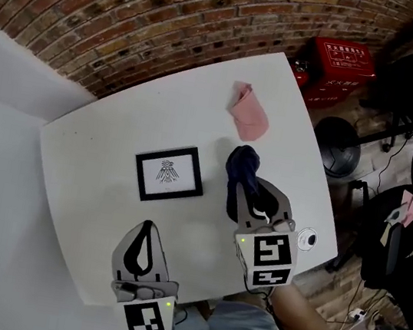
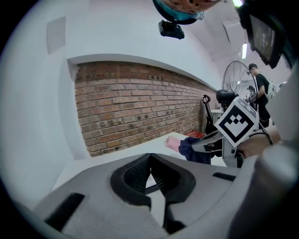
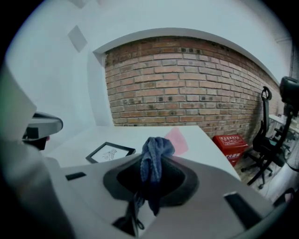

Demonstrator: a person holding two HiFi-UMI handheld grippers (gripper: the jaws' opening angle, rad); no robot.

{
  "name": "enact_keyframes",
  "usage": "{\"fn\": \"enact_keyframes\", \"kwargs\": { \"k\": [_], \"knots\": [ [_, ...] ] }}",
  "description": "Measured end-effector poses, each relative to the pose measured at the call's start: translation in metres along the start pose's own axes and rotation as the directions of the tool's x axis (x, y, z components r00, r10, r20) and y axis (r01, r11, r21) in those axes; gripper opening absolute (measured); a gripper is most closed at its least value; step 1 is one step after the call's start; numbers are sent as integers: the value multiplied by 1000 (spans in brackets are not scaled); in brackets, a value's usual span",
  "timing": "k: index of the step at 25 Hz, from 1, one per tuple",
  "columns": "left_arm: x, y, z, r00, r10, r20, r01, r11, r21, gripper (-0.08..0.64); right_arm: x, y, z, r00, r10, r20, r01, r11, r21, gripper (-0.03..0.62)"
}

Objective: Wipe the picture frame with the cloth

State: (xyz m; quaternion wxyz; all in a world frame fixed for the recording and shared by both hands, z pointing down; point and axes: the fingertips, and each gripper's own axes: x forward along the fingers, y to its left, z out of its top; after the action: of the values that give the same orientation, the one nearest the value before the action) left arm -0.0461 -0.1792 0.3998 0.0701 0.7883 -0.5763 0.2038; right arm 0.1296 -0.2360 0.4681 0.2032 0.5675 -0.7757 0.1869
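R gripper (image 3: 152,164) is clamped on the dark blue cloth (image 1: 242,162). The jaws are nearly together with the fabric bunched between them, a wad poking out past the tips and a tail hanging back into the jaw throat. From the head view, the cloth sits over the white table (image 1: 87,180), just right of the picture frame (image 1: 169,173) and apart from it. Can't tell if the cloth touches the tabletop, prob. not. The frame lies flat near the table's middle, black border, small drawing on white. L gripper (image 1: 147,230) is nearer me, below the frame, with its jaws closed tip to tip and nothing between them. A pink cloth (image 1: 249,113) lies beyond the blue one, toward the brick wall (image 1: 138,10).
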Motion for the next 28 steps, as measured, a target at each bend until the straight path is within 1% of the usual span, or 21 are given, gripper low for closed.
{"fn": "enact_keyframes", "kwargs": {
  "k": [4,8,12,17,20,24,28],
  "knots": [
    [-18,5,32,997,7,75,-8,1000,20,9,-29,5,40,996,-14,89,15,1000,-12,77],
    [-44,21,77,984,32,173,-34,999,9,9,-70,25,84,982,-8,191,14,999,-31,77],
    [-74,42,119,959,48,278,-56,998,20,9,-109,65,122,958,28,285,-11,998,-59,77],
    [-105,66,160,925,57,376,-69,997,19,9,-147,112,165,911,73,406,-23,992,-126,77],
    [-124,79,170,908,64,415,-79,997,17,9,-164,133,174,889,79,450,-15,990,-144,77],
    [-133,90,170,892,56,448,-72,997,19,9,-169,153,176,885,78,460,-14,990,-140,77],
    [-139,84,172,887,21,461,-47,998,44,9,-174,159,180,878,65,475,7,989,-149,75]
  ]
}}
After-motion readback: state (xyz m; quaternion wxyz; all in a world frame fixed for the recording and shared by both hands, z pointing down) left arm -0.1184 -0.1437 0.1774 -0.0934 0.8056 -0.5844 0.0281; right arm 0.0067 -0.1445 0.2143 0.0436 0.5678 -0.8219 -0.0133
